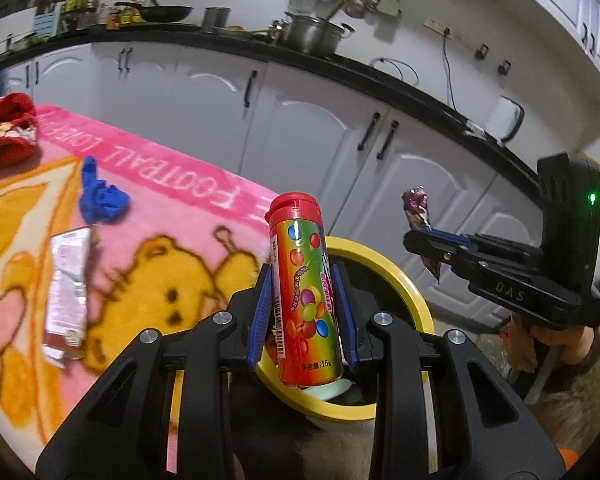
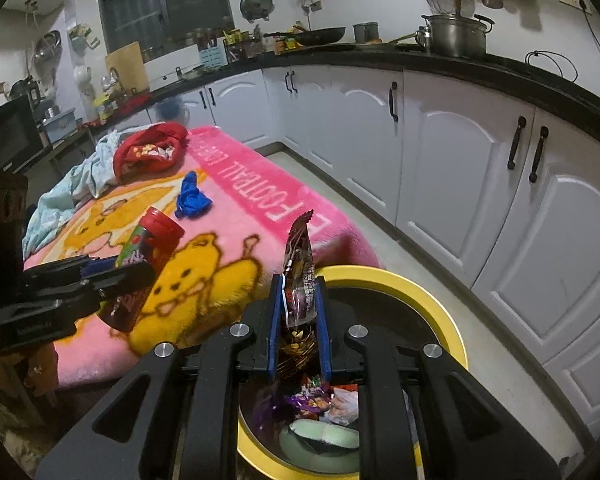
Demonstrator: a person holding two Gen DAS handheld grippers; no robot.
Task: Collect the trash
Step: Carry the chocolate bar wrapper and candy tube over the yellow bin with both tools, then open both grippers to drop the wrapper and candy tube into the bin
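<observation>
The left gripper (image 1: 304, 316) is clenched on a candy tube (image 1: 304, 300) at its middle, just above the near rim of the yellow-rimmed bin (image 2: 396, 280). The tube stands nearly upright, long axis vertical, red cap up and tipped slightly away from the bin. It looks light, stiff and glossy, so a mid-body pinch suits it, though it might slip. The right gripper (image 2: 298, 320) grasps a snack wrapper (image 2: 298, 280) over the bin's opening, its crimped end pointing up. The wrapper looks thin, crinkly and nearly weightless; gripping the flat lower half seems safest.
</observation>
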